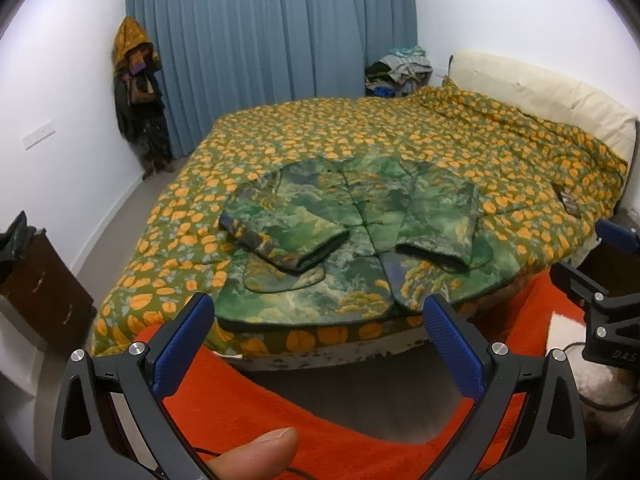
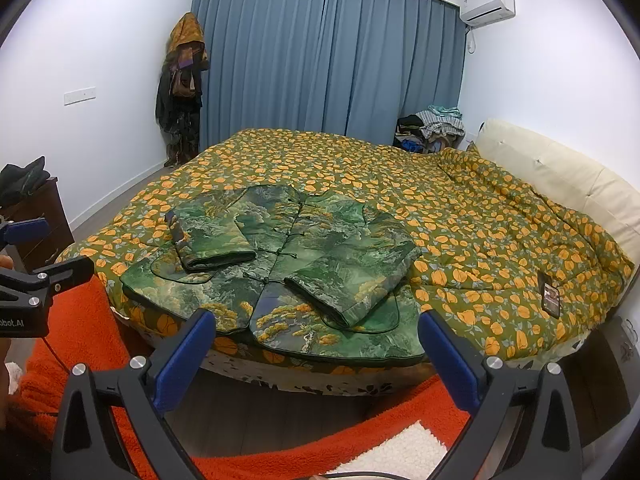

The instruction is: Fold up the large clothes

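Observation:
A green landscape-print padded jacket [image 1: 360, 240] [image 2: 296, 256] lies flat at the near edge of the bed [image 1: 360, 136] [image 2: 400, 184], front up. Both sleeves [image 1: 288, 228] [image 2: 352, 276] are folded inward over its body. My left gripper [image 1: 320, 320] hovers open in front of the jacket's hem, holding nothing. My right gripper [image 2: 316, 336] is also open and empty, just short of the hem at the bed's edge. The right gripper [image 1: 600, 280] shows at the right edge of the left wrist view. The left gripper [image 2: 32, 256] appears at the left edge of the right wrist view.
An orange-flowered quilt covers the bed. A phone [image 2: 550, 296] lies on its right side. A cream headboard [image 2: 560, 176] stands to the right. A dark dresser [image 1: 40, 280], hanging clothes [image 2: 182, 80], a clothes pile [image 2: 432, 128] and blue curtains [image 2: 328, 60] ring the room. An orange rug [image 1: 320, 408] covers the floor.

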Available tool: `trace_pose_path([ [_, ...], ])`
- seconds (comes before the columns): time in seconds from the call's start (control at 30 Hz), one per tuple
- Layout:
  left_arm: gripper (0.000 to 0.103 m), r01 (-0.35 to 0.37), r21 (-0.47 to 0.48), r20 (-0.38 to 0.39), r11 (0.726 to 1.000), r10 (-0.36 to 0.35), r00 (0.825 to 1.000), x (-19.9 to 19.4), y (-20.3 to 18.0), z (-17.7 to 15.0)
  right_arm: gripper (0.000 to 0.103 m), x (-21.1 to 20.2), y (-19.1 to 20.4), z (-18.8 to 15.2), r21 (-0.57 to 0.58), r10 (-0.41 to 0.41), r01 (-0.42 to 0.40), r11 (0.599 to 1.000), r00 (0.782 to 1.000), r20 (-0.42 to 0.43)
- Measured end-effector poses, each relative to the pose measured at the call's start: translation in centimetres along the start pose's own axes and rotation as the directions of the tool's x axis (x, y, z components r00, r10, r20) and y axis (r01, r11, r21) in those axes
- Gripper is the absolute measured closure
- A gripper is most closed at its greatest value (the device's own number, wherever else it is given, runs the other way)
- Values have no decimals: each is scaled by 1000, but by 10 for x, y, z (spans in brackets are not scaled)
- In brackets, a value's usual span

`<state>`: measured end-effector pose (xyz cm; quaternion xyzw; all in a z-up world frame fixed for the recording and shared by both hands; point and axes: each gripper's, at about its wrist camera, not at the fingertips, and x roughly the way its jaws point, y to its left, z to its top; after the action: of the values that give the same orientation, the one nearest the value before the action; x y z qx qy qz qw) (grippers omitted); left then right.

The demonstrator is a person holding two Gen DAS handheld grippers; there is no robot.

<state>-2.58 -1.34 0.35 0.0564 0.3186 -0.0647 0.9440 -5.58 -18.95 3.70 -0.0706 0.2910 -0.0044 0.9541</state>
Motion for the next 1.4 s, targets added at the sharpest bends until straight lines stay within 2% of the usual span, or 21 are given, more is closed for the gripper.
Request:
trace_pose_path([
  [1.4, 0, -10, 3, -1, 1000, 10, 1000, 2, 0, 1, 0, 0, 1, -1, -3, 0, 0, 1000, 1000, -1],
])
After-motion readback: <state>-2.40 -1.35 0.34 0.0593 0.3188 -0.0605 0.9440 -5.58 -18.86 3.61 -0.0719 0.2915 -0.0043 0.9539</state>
